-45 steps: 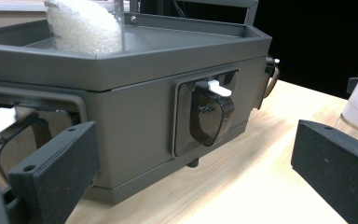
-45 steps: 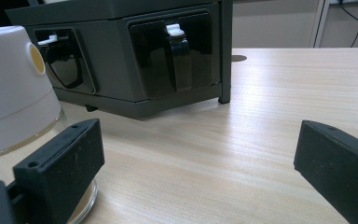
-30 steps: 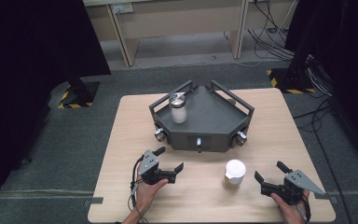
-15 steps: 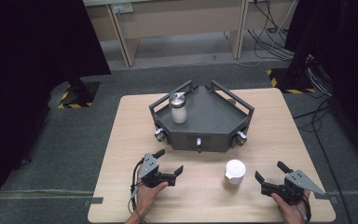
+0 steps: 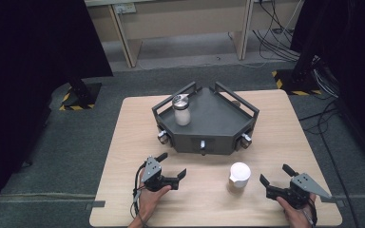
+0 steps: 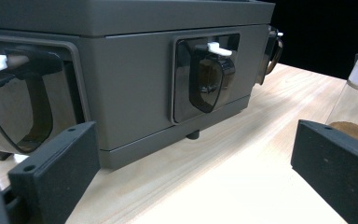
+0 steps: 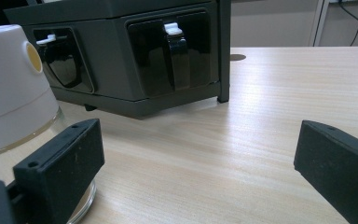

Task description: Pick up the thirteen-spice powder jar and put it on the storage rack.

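A dark grey angular stand point(image 5: 214, 121) sits mid-table, with three knobbed ports along its front. On its top stands a glass jar with a metal lid point(image 5: 181, 110). A white-capped jar point(image 5: 239, 176) holding brown powder rests on the table in front of the stand. My left gripper point(image 5: 172, 164) is open near the stand's left front, empty. The right gripper point(image 5: 274, 174) is open just right of the white-capped jar, not touching it. In the left gripper view the open gripper point(image 6: 196, 182) faces a port point(image 6: 209, 79). In the right gripper view the open gripper point(image 7: 196, 172) has the jar point(image 7: 14, 93) beside its left jaw.
The wooden table point(image 5: 133, 128) has bare room left and right of the stand. Its front edge lies just below both hands. Dark floor, cables point(image 5: 275, 28) and stand bases with yellow-black tape point(image 5: 76, 99) surround it.
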Demonstrator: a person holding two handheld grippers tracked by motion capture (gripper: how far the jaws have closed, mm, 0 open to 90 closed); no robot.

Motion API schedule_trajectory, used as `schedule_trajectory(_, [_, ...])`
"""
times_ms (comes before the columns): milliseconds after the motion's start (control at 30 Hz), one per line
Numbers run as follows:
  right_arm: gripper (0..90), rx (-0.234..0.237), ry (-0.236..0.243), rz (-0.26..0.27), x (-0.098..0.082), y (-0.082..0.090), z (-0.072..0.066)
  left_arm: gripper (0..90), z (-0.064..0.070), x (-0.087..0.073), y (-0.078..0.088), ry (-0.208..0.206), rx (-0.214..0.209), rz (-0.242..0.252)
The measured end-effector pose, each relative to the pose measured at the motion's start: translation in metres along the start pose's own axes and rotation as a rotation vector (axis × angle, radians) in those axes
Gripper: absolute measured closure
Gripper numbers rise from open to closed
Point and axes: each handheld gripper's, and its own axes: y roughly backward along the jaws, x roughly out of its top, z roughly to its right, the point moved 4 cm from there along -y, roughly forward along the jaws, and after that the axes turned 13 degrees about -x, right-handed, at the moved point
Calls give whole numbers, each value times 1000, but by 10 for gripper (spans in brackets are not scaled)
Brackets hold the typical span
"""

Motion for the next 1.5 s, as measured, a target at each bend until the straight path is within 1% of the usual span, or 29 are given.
schedule_trajectory(333, [18, 7, 6, 2, 0, 1, -1, 10, 2, 0, 1, -11, -4, 1])
schedule_trajectory(833, [18, 17, 11, 12, 0, 4, -2, 10, 2, -1, 2, -4, -2, -1])
schedule_trajectory(1167, [18, 41, 22, 20, 0, 9, -3, 10, 2, -2, 0, -2, -5, -9])
schedule_trajectory(1333, [18, 68, 29, 21, -1, 12, -6, 10, 1, -3, 1, 3, 2, -4])
schedule_trajectory(1400, [18, 80, 33, 21, -1, 13, -7, 10, 1, -3, 1, 5, 2, -3])
schedule_trajectory(1433, [18, 94, 36, 21, -2, 15, -9, 10, 1, -3, 1, 4, 1, -4])
schedule_trajectory(1500, [18, 101, 40, 21, -2, 16, -10, 10, 1, -3, 1, 2, 0, -5])
